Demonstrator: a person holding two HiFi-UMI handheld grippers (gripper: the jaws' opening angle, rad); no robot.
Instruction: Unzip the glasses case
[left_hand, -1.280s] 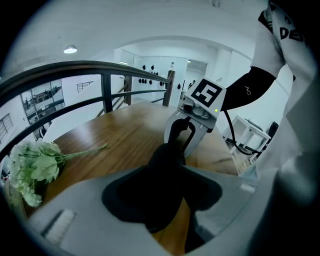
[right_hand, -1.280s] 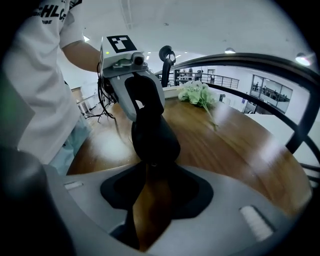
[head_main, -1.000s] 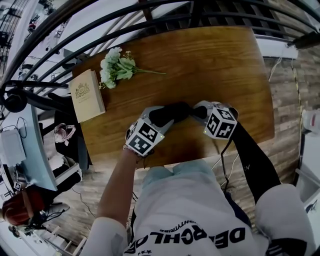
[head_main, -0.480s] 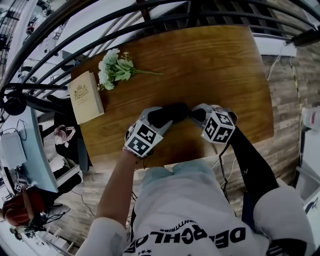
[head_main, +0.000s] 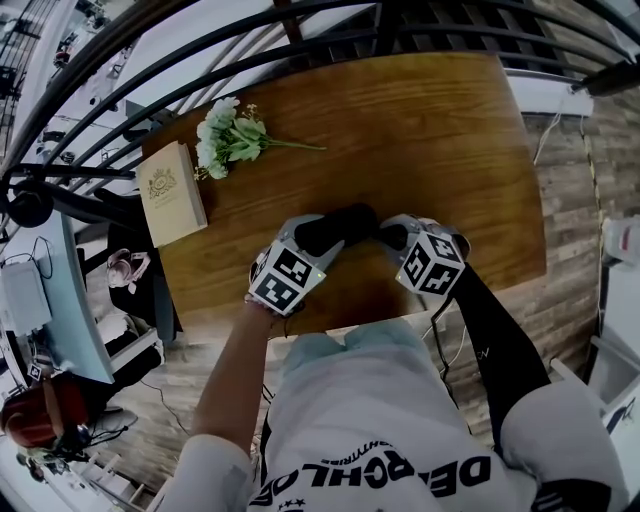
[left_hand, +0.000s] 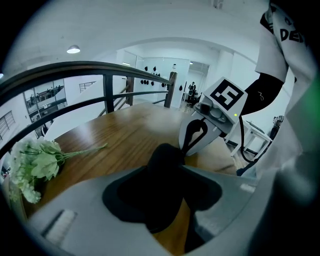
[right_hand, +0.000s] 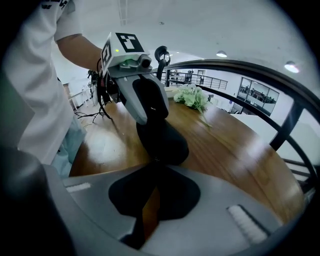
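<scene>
A black glasses case (head_main: 336, 226) is held just above the wooden table (head_main: 430, 140), near its front edge. My left gripper (head_main: 322, 238) is shut on the case's left end; in the left gripper view the case (left_hand: 167, 162) fills the space between the jaws. My right gripper (head_main: 388, 236) is shut at the case's right end. In the right gripper view its jaw tips meet on a small zipper pull (right_hand: 155, 160) at the near end of the case (right_hand: 161, 139). The left gripper (right_hand: 146, 102) grips the case's far end there.
A bunch of white flowers (head_main: 230, 135) and a cream book (head_main: 172, 192) lie at the table's far left. A black railing (head_main: 300, 40) curves round the far side. The table's front edge (head_main: 330, 325) is close to the person's body.
The right gripper has shifted slightly left and toward the person, with a small roll. The left gripper and the case have stayed put.
</scene>
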